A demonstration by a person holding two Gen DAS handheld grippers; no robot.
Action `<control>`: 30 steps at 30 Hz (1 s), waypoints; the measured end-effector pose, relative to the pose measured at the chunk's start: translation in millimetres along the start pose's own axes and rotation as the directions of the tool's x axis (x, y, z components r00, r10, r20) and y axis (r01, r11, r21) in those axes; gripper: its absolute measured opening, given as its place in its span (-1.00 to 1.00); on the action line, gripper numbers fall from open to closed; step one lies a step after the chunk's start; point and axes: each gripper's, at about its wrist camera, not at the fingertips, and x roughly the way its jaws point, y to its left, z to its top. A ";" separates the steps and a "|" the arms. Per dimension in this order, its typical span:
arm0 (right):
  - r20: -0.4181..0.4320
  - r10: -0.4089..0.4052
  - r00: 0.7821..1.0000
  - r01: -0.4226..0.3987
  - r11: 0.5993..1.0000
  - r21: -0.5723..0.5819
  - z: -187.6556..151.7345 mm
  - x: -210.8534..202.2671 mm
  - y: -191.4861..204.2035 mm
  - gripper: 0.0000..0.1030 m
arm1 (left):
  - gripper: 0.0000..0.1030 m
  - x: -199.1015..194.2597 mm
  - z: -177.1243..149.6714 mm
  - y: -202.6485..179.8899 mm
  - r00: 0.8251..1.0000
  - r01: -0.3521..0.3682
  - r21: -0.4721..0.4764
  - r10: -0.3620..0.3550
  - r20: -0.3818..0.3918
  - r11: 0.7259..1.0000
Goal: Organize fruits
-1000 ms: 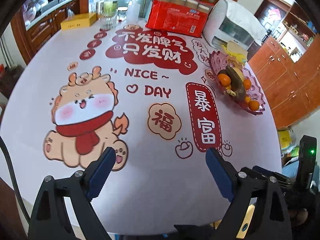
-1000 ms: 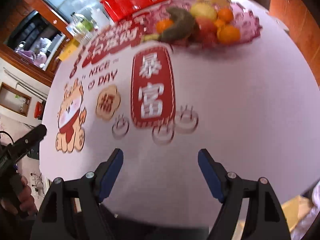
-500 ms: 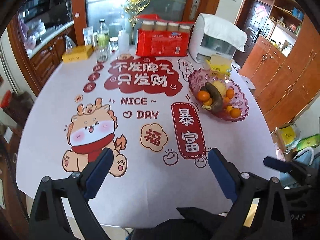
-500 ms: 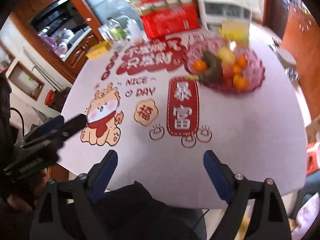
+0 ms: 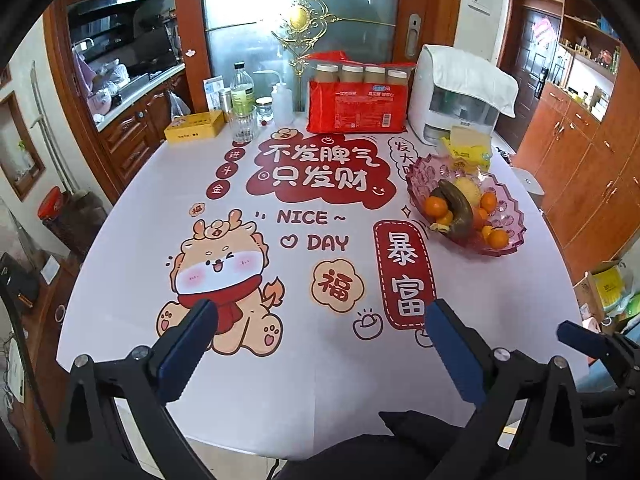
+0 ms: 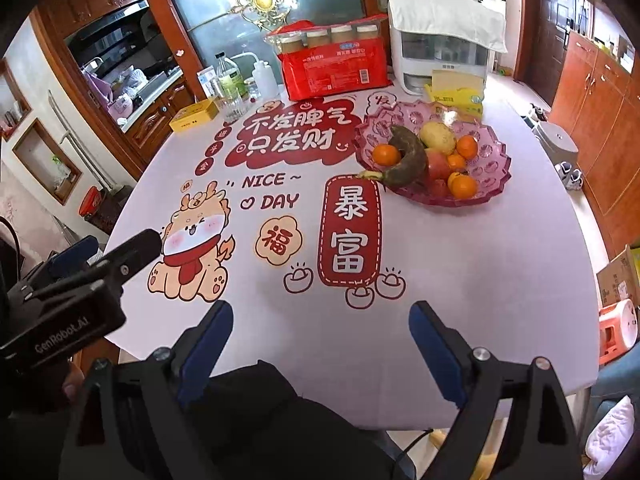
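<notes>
A pink glass fruit bowl stands at the table's right side. It holds several oranges, a dark overripe banana, a yellow pear-like fruit and a red apple. My left gripper is open and empty above the table's near edge, far from the bowl. My right gripper is open and empty, also back at the near edge. The left gripper's body shows at the left of the right wrist view.
The white printed tablecloth covers the table. At the back stand a red drinks pack, a white appliance, a yellow packet, bottles, a glass and a yellow box. Wooden cabinets stand to the right.
Both grippers have pulled back and risen from low over the table to the near edge, so the whole table is now in view. Both stay open and empty.
</notes>
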 end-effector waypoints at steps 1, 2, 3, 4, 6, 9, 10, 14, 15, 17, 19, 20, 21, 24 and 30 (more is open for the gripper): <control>0.003 -0.001 1.000 0.001 1.000 -0.001 -0.4 -0.5 -0.2 0.89 | 0.99 0.0 -0.3 0.4 1.000 -0.007 -0.002 0.007 0.000 1.000; 0.006 0.000 1.000 0.000 1.000 0.001 -0.8 -0.9 -0.9 0.99 | 0.99 -0.2 -0.4 0.9 1.000 -0.014 -0.007 0.014 0.000 1.000; 0.006 -0.002 1.000 0.002 1.000 0.003 -1.3 -0.9 -1.5 1.00 | 0.99 -0.5 -0.6 1.2 1.000 -0.019 -0.008 0.019 0.001 1.000; 0.006 -0.002 1.000 0.002 1.000 0.004 -1.8 -1.2 -2.0 1.00 | 0.99 -0.7 -0.9 1.0 1.000 -0.021 -0.010 0.021 0.001 1.000; 0.005 -0.005 1.000 0.005 1.000 0.003 -2.0 -1.9 -2.8 1.00 | 0.99 -0.3 -1.1 0.8 1.000 -0.020 -0.008 0.020 0.001 1.000; 0.005 -0.005 1.000 0.005 1.000 0.005 -2.7 -2.3 -3.4 1.00 | 0.99 -0.4 -2.1 -0.6 1.000 -0.019 -0.002 0.019 0.000 1.000; 0.002 -0.004 1.000 0.004 1.000 0.007 -3.0 -2.4 -4.0 1.00 | 0.99 -0.3 -2.5 -0.8 1.000 -0.017 -0.001 0.017 -0.001 1.000; -0.004 0.002 1.000 -0.002 1.000 0.014 -5.7 -1.4 -6.1 1.00 | 0.99 0.4 -4.7 -2.3 1.000 -0.012 0.005 0.012 -0.007 1.000; -0.004 0.003 1.000 -0.003 1.000 0.016 -6.6 -0.9 -6.1 1.00 | 0.99 -0.1 -5.0 -3.1 1.000 -0.011 0.007 0.011 -0.008 1.000; -0.006 0.005 1.000 -0.005 1.000 0.017 -7.4 -0.9 -6.2 1.00 | 0.99 -0.6 -5.4 -2.9 1.000 -0.010 0.007 0.010 -0.011 1.000; -0.010 0.006 1.000 -0.006 1.000 0.018 -8.4 -0.2 -5.7 1.00 | 0.99 -0.9 -5.5 -3.6 1.000 -0.012 0.006 0.012 -0.007 1.000; -0.012 0.008 1.000 -0.008 1.000 0.019 -8.8 0.1 -5.5 1.00 | 0.99 -0.9 -5.6 -3.4 1.000 -0.011 0.006 0.011 -0.007 1.000; -0.013 0.009 1.000 -0.008 1.000 0.020 -9.1 0.3 -5.2 1.00 | 0.99 -0.6 -5.3 -3.4 1.000 -0.012 0.006 0.012 -0.008 1.000; -0.012 0.009 1.000 -0.009 1.000 0.020 -8.9 0.4 -5.6 1.00 | 0.99 -0.8 -5.8 -3.0 1.000 -0.011 0.005 0.011 -0.008 1.000; -0.014 0.009 1.000 -0.008 1.000 0.022 -9.4 1.8 -5.3 1.00 | 0.99 -0.2 -5.8 -3.1 1.000 -0.010 0.007 0.010 -0.009 1.000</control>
